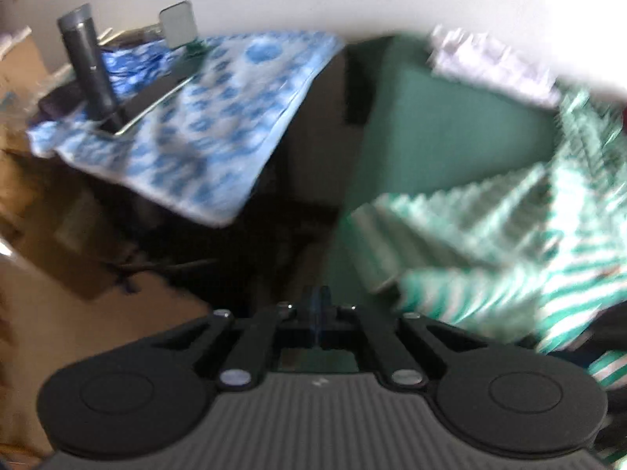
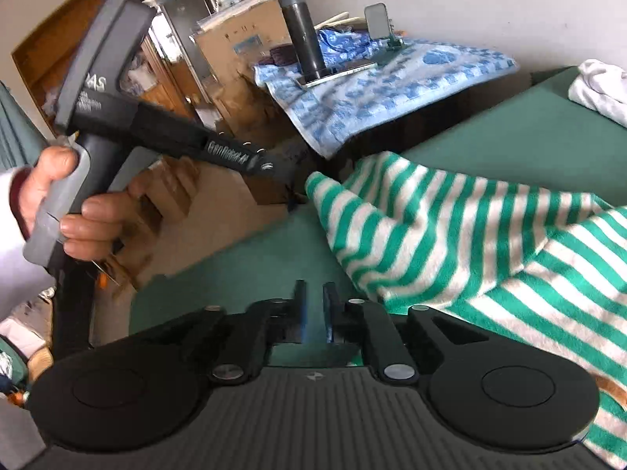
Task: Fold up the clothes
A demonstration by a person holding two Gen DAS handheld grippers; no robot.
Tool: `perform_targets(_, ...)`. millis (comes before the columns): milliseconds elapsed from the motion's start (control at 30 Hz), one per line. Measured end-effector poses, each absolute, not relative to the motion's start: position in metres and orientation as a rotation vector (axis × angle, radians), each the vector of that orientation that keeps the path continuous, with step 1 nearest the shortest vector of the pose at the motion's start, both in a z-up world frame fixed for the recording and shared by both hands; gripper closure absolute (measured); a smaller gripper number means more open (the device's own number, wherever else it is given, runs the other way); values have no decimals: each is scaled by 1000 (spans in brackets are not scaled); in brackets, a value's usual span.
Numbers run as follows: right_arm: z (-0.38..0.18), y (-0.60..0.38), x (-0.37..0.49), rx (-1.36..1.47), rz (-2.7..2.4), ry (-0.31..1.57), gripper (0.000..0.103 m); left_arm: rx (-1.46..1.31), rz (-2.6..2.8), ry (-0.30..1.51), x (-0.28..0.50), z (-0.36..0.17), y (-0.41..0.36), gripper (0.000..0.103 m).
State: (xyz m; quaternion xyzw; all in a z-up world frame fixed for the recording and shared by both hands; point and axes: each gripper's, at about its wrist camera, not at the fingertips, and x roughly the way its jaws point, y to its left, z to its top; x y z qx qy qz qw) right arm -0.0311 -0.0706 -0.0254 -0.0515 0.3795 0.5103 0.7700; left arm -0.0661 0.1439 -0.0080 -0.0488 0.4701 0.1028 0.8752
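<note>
The right gripper [image 2: 313, 305] hung nearest, its jaws slightly apart and holding nothing above the green flat surface [image 2: 243, 258]. Just right of it and beyond lay the green-and-white striped fleece garment [image 2: 450, 235], rumpled and unfolded, so the folding seemed barely begun. The left gripper [image 1: 319, 305] was drawn together and empty, the garment to its right; its view was blurred. Farther off lay a crumpled white cloth [image 2: 599, 86].
</note>
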Motion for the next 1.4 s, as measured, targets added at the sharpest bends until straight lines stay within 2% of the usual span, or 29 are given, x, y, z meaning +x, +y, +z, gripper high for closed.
perform_targets(33, -24, -74, -32, -96, 1088, 808, 82, -106, 217, 997, -67, -11, 146, 103)
perform_targets(67, -22, -78, -32, -81, 1064, 796, 72, -111, 219, 1011, -69, -13, 147, 103)
perform_targets(100, -21, -81, -32, -69, 1042, 786, 62, -149, 187, 994, -69, -14, 146, 98)
perform_targets(133, -21, -80, -32, -71, 1041, 784, 60, -187, 155, 977, -70, -14, 145, 76)
perform_targets(200, -22, -79, -32, -75, 1040, 779, 63, -261, 91, 941, -71, -15, 142, 46)
perform_targets(233, -22, -79, -32, -77, 1039, 776, 67, -230, 79, 913, -69, -16, 132, 45)
perform_targets(267, -22, -78, -32, -79, 1038, 774, 76, -189, 77, 898, -65, -17, 124, 46)
perform_targets(300, -22, -78, -32, -81, 1037, 772, 86, -178, 62, 897, -59, -17, 118, 56)
perform_targets(367, -23, -77, -32, -85, 1035, 767, 93, -165, 38, 917, -46, -20, 110, 73)
perform_targets(400, -23, -76, -32, -87, 1034, 764, 96, -184, 29, 932, -42, -19, 111, 92)
perform_targets(467, -23, -75, -32, -91, 1032, 760, 96, -203, 25, 958, -44, -17, 113, 97)
perform_targets(633, -23, -81, -33, -56, 1083, 809, 95, -199, 48, 1011, -75, -10, 117, 99)
perform_targets(700, -30, -83, -33, -52, 1095, 864, 90, -198, 58, 1032, -88, -7, 118, 99)
perform_targets(733, -33, -84, -34, -50, 1101, 892, 84, -197, 63, 1042, -94, -6, 119, 98)
perform_targets(767, -35, -85, -34, -47, 1105, 912, 70, -196, 68, 1053, -100, -5, 119, 98)
perform_targets(933, -31, -96, -51, -15, 1086, 831, 68, -187, 107, 1016, -111, 3, 122, 98)
perform_targets(967, -33, -93, -52, -27, 1078, 836, 68, -209, 101, 999, -109, 5, 124, 94)
perform_targets(1000, -34, -89, -53, -39, 1070, 842, 69, -224, 100, 988, -102, 5, 122, 76)
perform_targets(1033, -35, -86, -55, -51, 1062, 847, 69, -239, 99, 976, -95, 4, 121, 64)
perform_targets(1100, -38, -79, -58, -75, 1046, 858, 78, -267, 106, 963, -79, -4, 118, 70)
perform_targets(1133, -39, -75, -59, -87, 1038, 863, 84, -282, 110, 961, -71, -9, 117, 91)
perform_targets(1167, -40, -72, -60, -99, 1030, 869, 100, -273, 120, 969, -71, -9, 119, 100)
perform_targets(1200, -41, -70, -62, -109, 1021, 870, 102, -264, 131, 977, -71, -10, 120, 99)
perform_targets(1333, -28, -94, -76, -112, 979, 791, 96, -225, 172, 1008, -72, -14, 125, 99)
perform_targets(1367, -26, -101, -78, -110, 963, 776, 88, -216, 182, 1016, -73, -15, 126, 99)
perform_targets(1400, -25, -114, -78, -86, 918, 784, 72, -202, 188, 1006, -77, -10, 127, 103)
